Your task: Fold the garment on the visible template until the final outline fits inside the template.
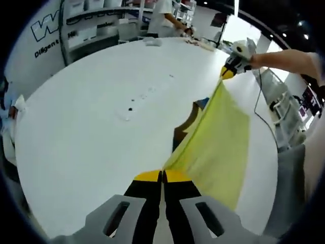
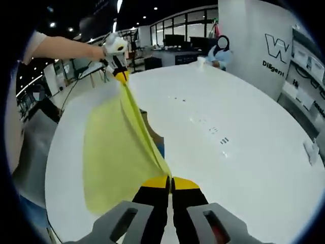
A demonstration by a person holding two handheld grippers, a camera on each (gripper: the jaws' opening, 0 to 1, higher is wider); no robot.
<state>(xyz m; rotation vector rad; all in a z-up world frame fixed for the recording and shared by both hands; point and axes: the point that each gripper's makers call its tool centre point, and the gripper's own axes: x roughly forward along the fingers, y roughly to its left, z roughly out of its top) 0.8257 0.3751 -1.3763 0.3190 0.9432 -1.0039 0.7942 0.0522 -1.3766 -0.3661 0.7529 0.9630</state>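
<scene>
Both tools clamped on yellow garment, L tool, R tool. L view: dark template under garment; counter beside garment open.

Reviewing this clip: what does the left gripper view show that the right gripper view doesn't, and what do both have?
Left gripper view: the left gripper, jaws shut on the yellow cloth garment, and a person in white standing beyond the table.

Right gripper view: the right gripper shut on that garment, plus a seated person in light blue.

Both: the round white table, the garment stretched taut between both grippers, and a dark shape beneath it.
</scene>
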